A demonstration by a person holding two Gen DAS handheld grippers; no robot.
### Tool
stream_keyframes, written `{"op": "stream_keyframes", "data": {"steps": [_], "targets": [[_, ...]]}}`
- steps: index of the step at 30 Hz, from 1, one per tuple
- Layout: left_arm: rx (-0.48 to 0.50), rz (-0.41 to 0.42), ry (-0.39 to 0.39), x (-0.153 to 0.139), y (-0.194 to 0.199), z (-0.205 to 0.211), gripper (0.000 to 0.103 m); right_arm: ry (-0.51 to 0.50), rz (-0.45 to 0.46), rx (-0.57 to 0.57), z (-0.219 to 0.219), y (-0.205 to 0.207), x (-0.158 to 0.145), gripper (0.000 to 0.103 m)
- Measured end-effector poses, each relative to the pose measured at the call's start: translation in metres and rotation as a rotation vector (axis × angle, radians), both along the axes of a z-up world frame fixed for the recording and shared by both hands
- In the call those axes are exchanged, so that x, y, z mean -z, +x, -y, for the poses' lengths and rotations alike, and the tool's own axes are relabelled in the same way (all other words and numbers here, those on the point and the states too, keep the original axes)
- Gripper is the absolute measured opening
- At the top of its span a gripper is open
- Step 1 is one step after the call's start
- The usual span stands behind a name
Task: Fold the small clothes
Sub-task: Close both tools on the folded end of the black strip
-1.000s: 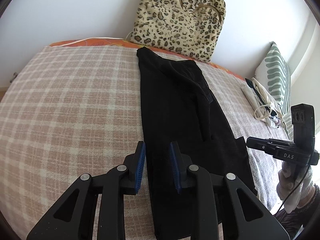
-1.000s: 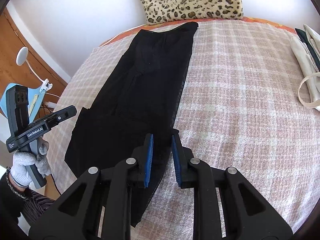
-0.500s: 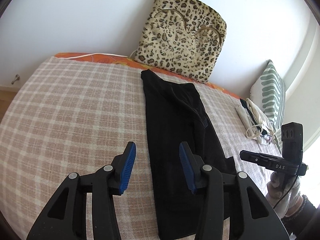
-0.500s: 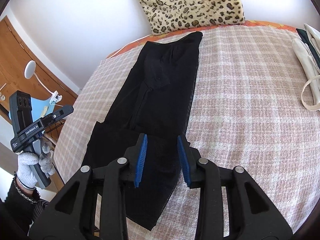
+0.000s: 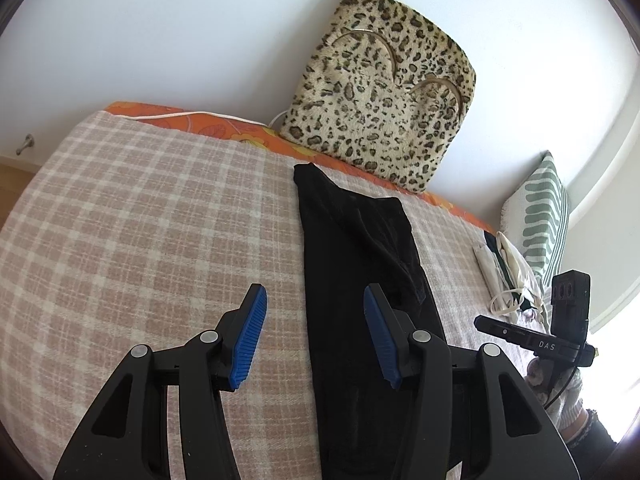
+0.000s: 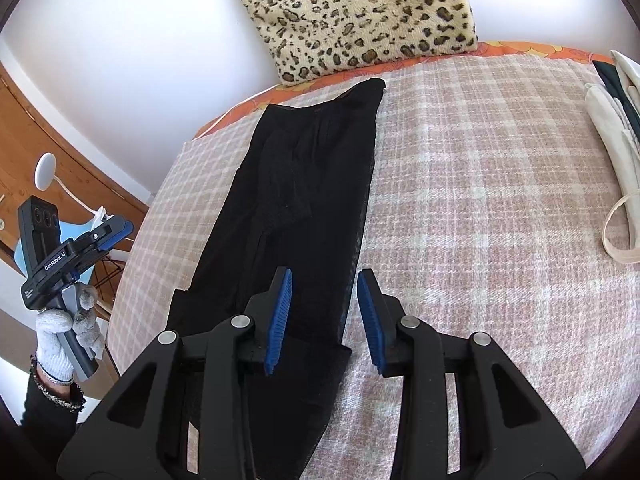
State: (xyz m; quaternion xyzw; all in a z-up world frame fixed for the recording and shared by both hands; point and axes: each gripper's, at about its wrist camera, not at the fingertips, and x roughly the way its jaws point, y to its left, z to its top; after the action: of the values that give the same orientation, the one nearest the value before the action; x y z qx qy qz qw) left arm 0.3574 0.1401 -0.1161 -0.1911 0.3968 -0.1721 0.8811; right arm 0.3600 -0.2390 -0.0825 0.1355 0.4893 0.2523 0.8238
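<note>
A long black garment (image 5: pixel 360 272) lies flat in a narrow strip on the pink plaid bed cover (image 5: pixel 152 216), running from the near edge to the far edge; it also shows in the right wrist view (image 6: pixel 304 200). My left gripper (image 5: pixel 316 336) is open and empty, raised above the garment's left edge. My right gripper (image 6: pixel 324 316) is open and empty, raised above the garment's right edge. Each gripper appears in the other's view, held in a gloved hand off the bed's side: the right one (image 5: pixel 560 332) and the left one (image 6: pixel 64 256).
A leopard-print cushion (image 5: pixel 384 100) leans on the white wall at the far edge. A striped green pillow (image 5: pixel 544 216) and a pile of cream cloth with straps (image 5: pixel 508 272) lie at the right; the pile also shows in the right wrist view (image 6: pixel 616 136). A wooden door (image 6: pixel 60 152) is at left.
Both grippers have opened, letting go of the black garment, and have lifted up and back from it. The garment stays flat on the bed.
</note>
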Motion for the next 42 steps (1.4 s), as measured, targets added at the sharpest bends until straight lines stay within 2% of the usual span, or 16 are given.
{"op": "stream_keyframes", "data": {"steps": [3,5,7,14,22,26,28,29,30,31,33,34,36,39,41,42], "targets": [[0.01,-0.018,0.004,0.0,0.023,0.001,0.049,0.007,-0.002,0.012,0.004,0.029,-0.002,0.04],[0.031,-0.027,0.016,0.001,0.04,0.005,0.053,0.043,-0.018,0.014,0.006,0.052,-0.001,0.04],[0.047,-0.039,0.005,0.003,0.06,0.009,0.058,0.074,-0.04,0.031,0.007,0.078,0.006,0.04],[0.063,-0.108,-0.051,0.031,0.133,0.022,0.058,0.139,-0.097,0.065,0.0,0.155,0.042,0.04],[0.056,-0.19,-0.108,0.071,0.19,0.034,0.059,0.14,-0.138,0.046,-0.015,0.199,0.067,0.04],[0.069,-0.17,-0.123,0.073,0.2,0.039,0.059,0.182,-0.15,0.02,-0.02,0.209,0.074,0.039],[0.062,-0.162,-0.124,0.073,0.206,0.041,0.054,0.174,-0.131,0.009,-0.023,0.213,0.072,0.028],[0.063,-0.154,-0.128,0.073,0.208,0.042,0.05,0.173,-0.129,-0.001,-0.025,0.215,0.072,0.013],[0.072,-0.139,-0.125,0.072,0.21,0.045,0.025,0.165,-0.126,-0.006,-0.027,0.216,0.072,0.009],[0.078,-0.122,-0.101,0.071,0.21,0.048,0.007,0.148,-0.112,-0.003,-0.028,0.217,0.07,0.008],[0.069,-0.08,-0.023,0.069,0.209,0.055,0.006,0.103,-0.078,-0.01,-0.031,0.219,0.067,0.005],[0.059,-0.073,-0.011,0.071,0.211,0.056,0.006,0.063,-0.068,0.001,-0.031,0.221,0.066,0.005],[0.05,-0.082,-0.03,0.077,0.212,0.053,0.006,0.058,-0.072,0.016,-0.026,0.224,0.069,0.005],[0.007,-0.065,-0.016,0.076,0.212,0.047,0.006,0.022,-0.052,-0.001,-0.027,0.224,0.067,0.006],[0.017,-0.064,-0.028,0.073,0.213,0.045,0.009,0.058,-0.061,-0.007,-0.023,0.225,0.066,0.008],[0.003,-0.074,-0.02,0.072,0.214,0.043,0.019,0.084,-0.083,-0.019,-0.022,0.227,0.068,0.018]]}}
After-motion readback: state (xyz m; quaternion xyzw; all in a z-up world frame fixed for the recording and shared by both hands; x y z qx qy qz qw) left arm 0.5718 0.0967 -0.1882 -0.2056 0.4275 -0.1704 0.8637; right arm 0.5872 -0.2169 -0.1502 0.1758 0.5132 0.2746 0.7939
